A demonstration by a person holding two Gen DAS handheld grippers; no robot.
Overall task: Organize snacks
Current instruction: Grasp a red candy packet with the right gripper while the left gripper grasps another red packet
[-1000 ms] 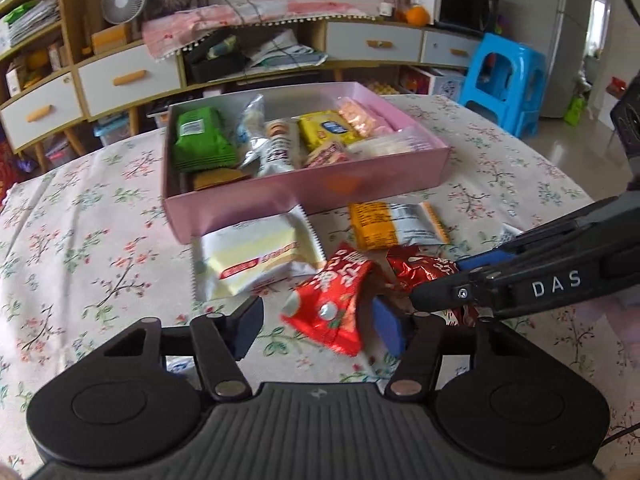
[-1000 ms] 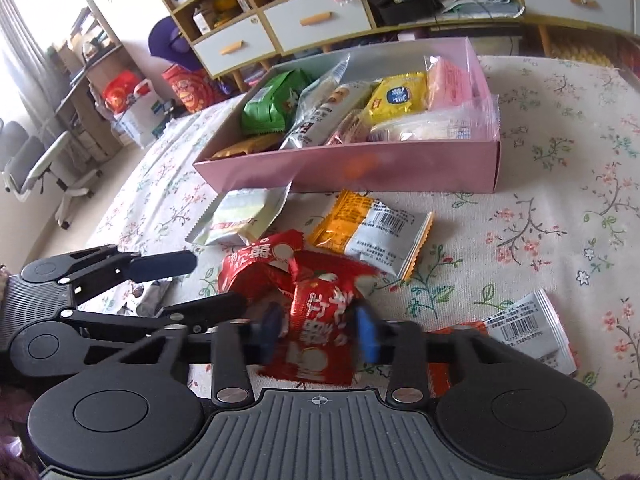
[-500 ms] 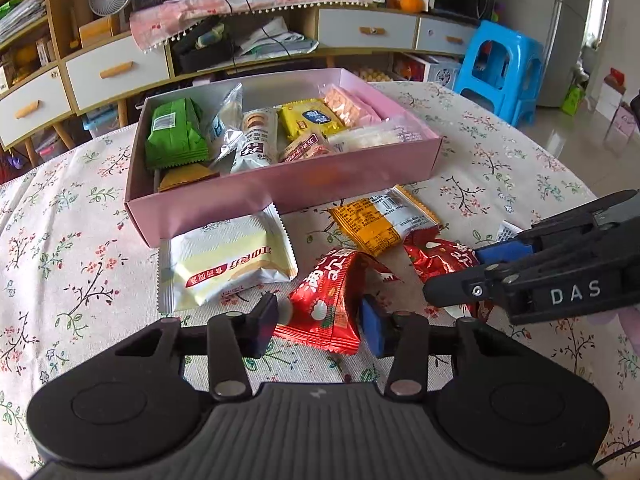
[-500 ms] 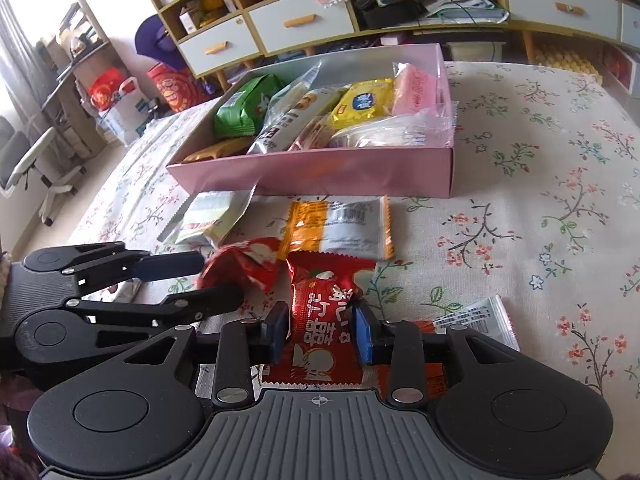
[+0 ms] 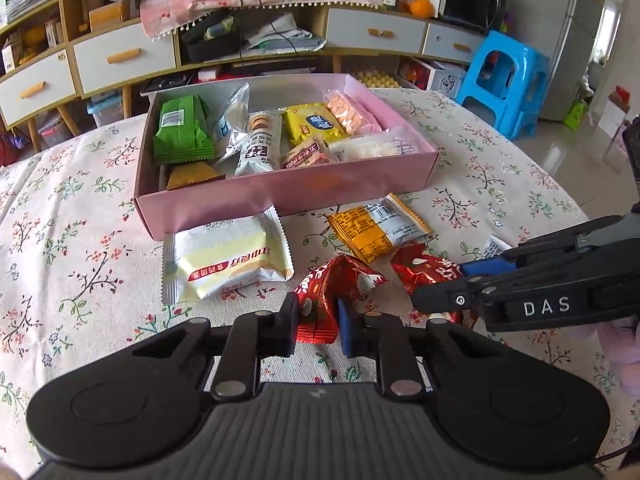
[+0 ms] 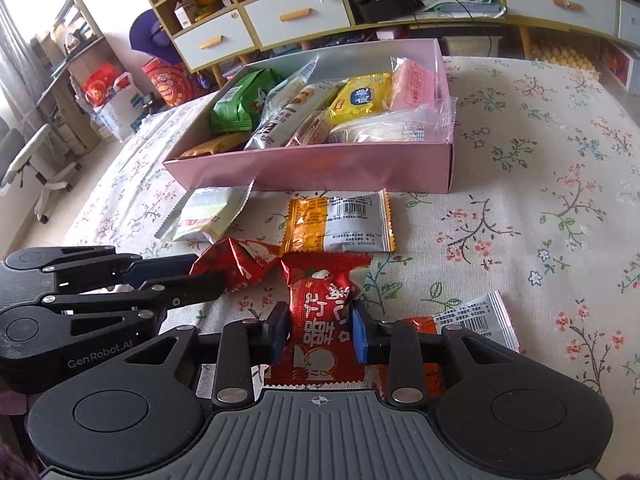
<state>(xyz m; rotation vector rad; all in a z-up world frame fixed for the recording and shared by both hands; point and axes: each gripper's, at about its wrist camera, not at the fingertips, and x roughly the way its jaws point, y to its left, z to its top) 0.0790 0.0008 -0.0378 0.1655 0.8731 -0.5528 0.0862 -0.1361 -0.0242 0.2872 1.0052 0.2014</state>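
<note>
Two red foil snack packets lie near the front of the flowered tablecloth. My left gripper (image 5: 318, 316) is shut on the left red packet (image 5: 320, 300), which is squeezed into a fold; the same left gripper (image 6: 208, 271) and its packet (image 6: 240, 260) show in the right wrist view. My right gripper (image 6: 320, 332) has its jaws closing, pads pressing the sides of the other red packet (image 6: 320, 300). The right gripper (image 5: 440, 285) reaches in from the right of the left wrist view. Behind them stands the pink box (image 5: 280, 196), holding several snacks.
A white-and-yellow packet (image 5: 228, 264) and an orange-and-white packet (image 5: 376, 228) lie in front of the box. A white barcode packet (image 6: 476, 320) lies at the right. A blue stool (image 5: 508, 80) and drawer cabinets (image 5: 120, 56) stand beyond the table.
My left jaws have closed from wide apart onto the left red packet, crumpling it. The right gripper has stayed on its red packet.
</note>
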